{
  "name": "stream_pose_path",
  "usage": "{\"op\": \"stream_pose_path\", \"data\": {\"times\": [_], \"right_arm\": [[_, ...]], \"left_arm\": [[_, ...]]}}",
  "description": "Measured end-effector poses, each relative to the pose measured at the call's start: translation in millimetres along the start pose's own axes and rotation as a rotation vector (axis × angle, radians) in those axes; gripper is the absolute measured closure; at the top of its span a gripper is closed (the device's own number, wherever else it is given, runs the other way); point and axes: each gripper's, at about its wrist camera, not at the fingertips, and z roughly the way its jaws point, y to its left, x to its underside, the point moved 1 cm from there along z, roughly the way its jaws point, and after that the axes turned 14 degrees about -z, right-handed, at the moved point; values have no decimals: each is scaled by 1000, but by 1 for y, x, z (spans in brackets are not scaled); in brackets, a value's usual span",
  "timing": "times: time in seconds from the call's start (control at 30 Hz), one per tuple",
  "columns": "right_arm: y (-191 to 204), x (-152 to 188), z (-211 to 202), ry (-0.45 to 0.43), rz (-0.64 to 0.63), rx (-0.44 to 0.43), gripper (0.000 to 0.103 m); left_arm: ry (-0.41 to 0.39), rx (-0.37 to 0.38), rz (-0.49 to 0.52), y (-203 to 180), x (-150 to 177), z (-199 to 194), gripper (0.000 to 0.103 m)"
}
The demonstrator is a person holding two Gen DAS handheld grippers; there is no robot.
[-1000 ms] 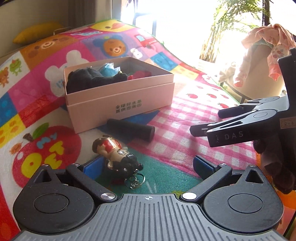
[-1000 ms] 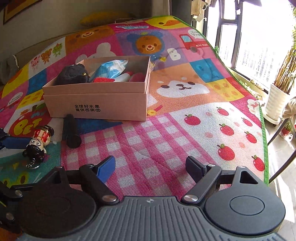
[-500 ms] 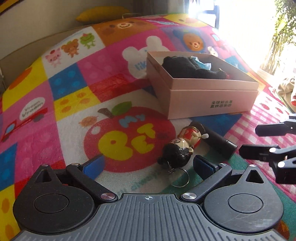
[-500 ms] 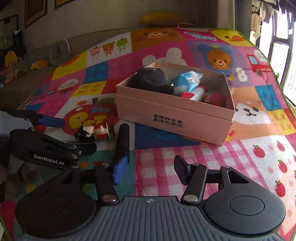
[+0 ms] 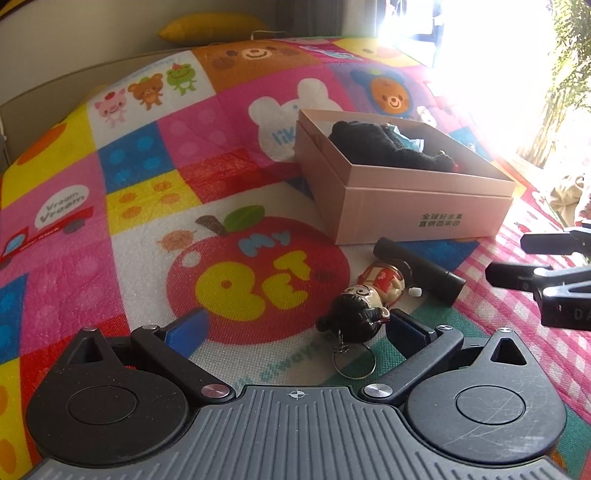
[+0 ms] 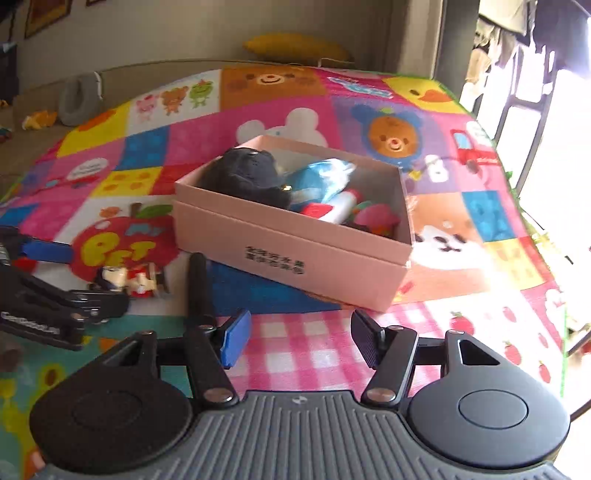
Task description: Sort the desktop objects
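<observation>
A small doll keychain (image 5: 364, 304) with a black head and red body lies on the mat, its ring toward me; it also shows in the right wrist view (image 6: 127, 277). A black cylinder (image 5: 419, 270) lies just behind it and shows in the right wrist view (image 6: 197, 286) too. A pink open box (image 5: 406, 199) holds a black plush (image 6: 245, 175), a blue packet (image 6: 323, 179) and red items. My left gripper (image 5: 295, 326) is open, low over the mat, its right finger beside the doll's head. My right gripper (image 6: 299, 338) is open and empty, in front of the box.
A colourful cartoon play mat (image 5: 147, 206) covers the surface. A yellow cushion (image 5: 210, 27) lies at the far edge. Bright windows and a plant (image 5: 565, 81) are to the right. The right gripper's fingers (image 5: 524, 277) reach in from the right of the left wrist view.
My left gripper swung left then eased closer to the doll, which now sits at its right finger. My right gripper turned left toward the box and closed in on the cylinder.
</observation>
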Motion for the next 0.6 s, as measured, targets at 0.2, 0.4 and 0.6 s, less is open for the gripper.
{"op": "stream_pose_path", "data": {"times": [0.2,0.4,0.6], "right_arm": [[31,-10,14,-9,-95,-102,64],[22,-9,19,33,-145,-2,75],[-19,0,17,74,-52,192,72]], "left_arm": [[-3,7,-15,2,-1,-1,0],[-3,6,-15,2,-1,-1,0],[-3,6,-14,2,-1,-2,0]]}}
